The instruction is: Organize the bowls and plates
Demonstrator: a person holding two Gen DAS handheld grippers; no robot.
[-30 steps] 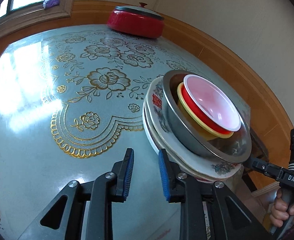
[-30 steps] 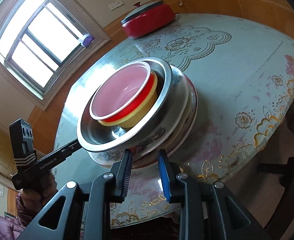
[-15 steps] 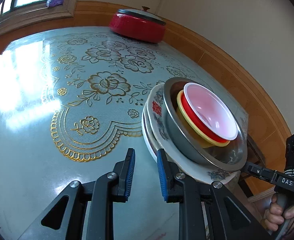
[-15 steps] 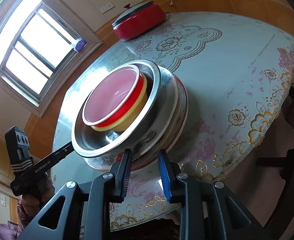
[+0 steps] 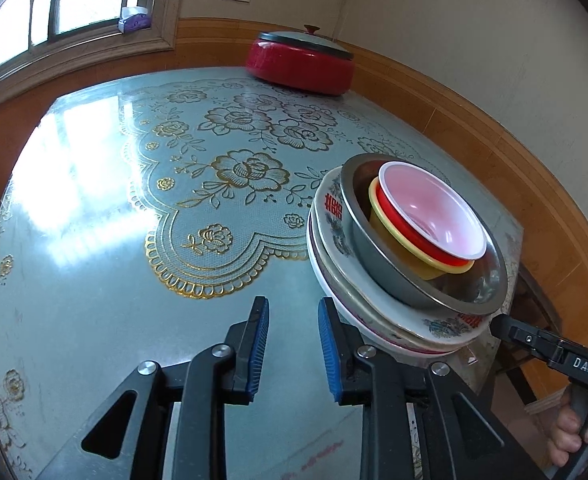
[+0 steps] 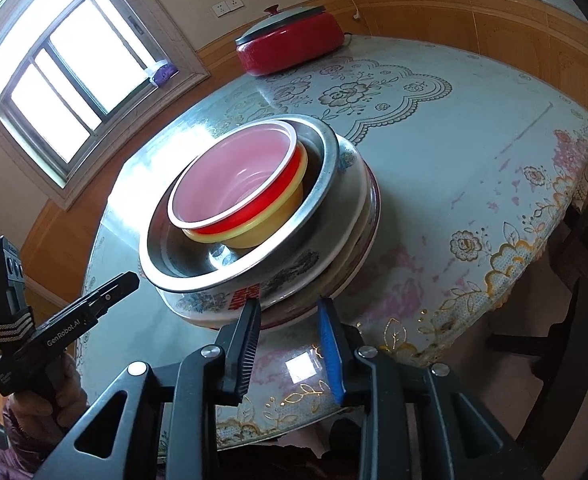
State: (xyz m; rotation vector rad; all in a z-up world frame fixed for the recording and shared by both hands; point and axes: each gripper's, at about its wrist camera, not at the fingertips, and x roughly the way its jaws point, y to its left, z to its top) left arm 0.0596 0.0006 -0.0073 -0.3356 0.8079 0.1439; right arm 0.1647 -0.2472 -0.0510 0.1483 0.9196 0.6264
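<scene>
A stack stands near the table's edge: flowered plates (image 5: 374, 300) (image 6: 306, 260) at the bottom, then a steel bowl (image 5: 374, 256) (image 6: 197, 248), a yellow bowl (image 5: 398, 248) (image 6: 261, 232), and on top a red bowl with a pink inside (image 5: 430, 212) (image 6: 233, 184). My left gripper (image 5: 294, 312) (image 6: 129, 282) sits just left of the plates. Its jaws are opening and nothing is between them. My right gripper (image 6: 289, 308) (image 5: 498, 322) is open, its tips at the plates' near rim, pinching nothing that I can see.
A red lidded pot (image 5: 302, 64) (image 6: 289, 48) stands at the far side of the table (image 5: 93, 240) (image 6: 474, 140), under a window. The cloth's edge hangs close by on the right, with a dark chair (image 6: 574, 280) beyond it.
My left gripper has drawn back and up a little from the stack, and its jaws look slightly wider. The stack and my right gripper have kept their places.
</scene>
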